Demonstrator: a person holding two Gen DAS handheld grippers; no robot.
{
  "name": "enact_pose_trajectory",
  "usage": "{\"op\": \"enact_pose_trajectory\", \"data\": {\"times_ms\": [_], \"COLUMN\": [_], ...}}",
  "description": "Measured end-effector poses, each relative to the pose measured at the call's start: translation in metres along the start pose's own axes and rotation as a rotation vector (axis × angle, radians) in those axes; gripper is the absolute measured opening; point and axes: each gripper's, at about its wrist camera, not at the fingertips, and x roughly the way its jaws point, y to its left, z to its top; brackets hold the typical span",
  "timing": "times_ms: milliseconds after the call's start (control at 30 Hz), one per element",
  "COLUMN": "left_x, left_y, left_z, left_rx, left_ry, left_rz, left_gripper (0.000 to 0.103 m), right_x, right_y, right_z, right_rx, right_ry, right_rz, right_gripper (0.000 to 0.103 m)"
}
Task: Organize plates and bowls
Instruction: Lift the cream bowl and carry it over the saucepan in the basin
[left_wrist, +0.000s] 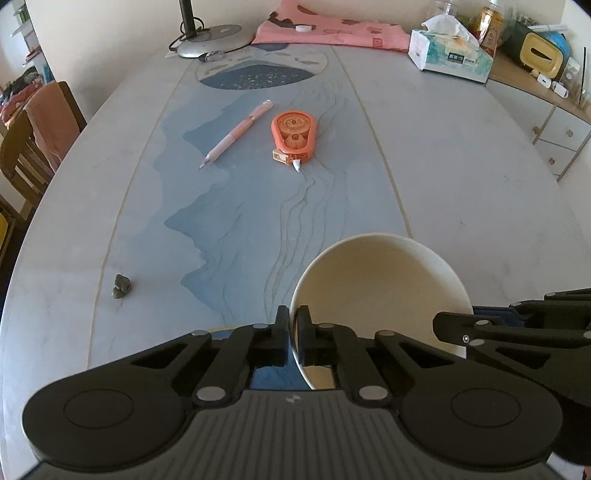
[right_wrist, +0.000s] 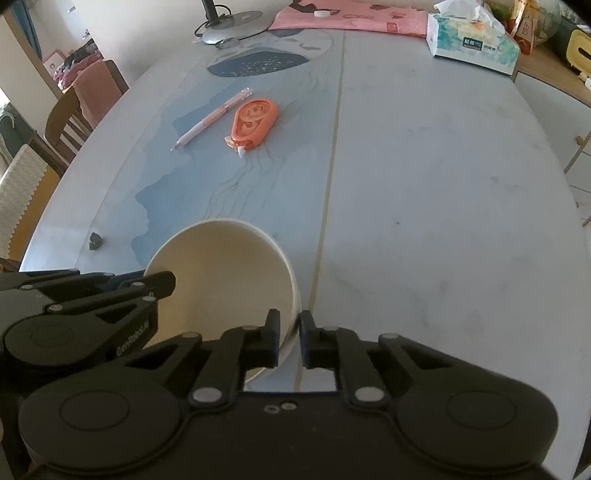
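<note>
- Both grippers are pinched onto the same cream bowl (left_wrist: 376, 280): the left gripper (left_wrist: 293, 332) has its jaws together on the near-left part of the rim, one pad inside and one outside.
- Opposite it, the right gripper (right_wrist: 288, 336) is clamped the same way on the near-right part of the rim, the wall of the bowl caught between its pads.
- That bowl sits at the near edge of the bench (right_wrist: 443, 221), over the blue-patterned runner; whether it rests on the surface or is just off it I cannot tell.
- Further out lie only odd items: a pink pen (left_wrist: 238, 133), an orange correction-tape dispenser (left_wrist: 293, 138) just beside it, and a small dark lump (left_wrist: 122, 286) off to the left.
- At the far edge stand a lamp base (left_wrist: 210, 40), a pink cloth (left_wrist: 332, 27) and a tissue box (left_wrist: 450, 51).
- Judging progress: the work looks to be early. One bowl is gripped, no plates or stack show anywhere, and no spot for putting it away is in view.
</note>
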Motion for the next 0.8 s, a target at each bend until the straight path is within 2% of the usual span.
{"op": "enact_pose_trajectory", "data": {"times_ms": [167, 400, 800], "left_x": [-0.014, -0.047, -0.134], "left_y": [-0.004, -0.007, -0.005], "left_z": [-0.003, -0.014, -0.058], "left_rx": [0.001, 0.012, 0.01], "left_ry": [0.001, -0.018, -0.048], "left_rz": [-0.011, -0.017, -0.032], "left_gripper": [0.003, 0.003, 0.003], "right_x": [-0.007, -0.04, -0.116], "right_y": [0.003, 0.013, 0.042], "right_z": [-0.006, -0.017, -0.06], "right_rx": [0.012, 0.016, -0.002], "right_ry": [0.013, -0.001, -0.04], "right_rz": [-0.024, -0.027, -0.023], "right_gripper": [0.008, 0.008, 0.008]}}
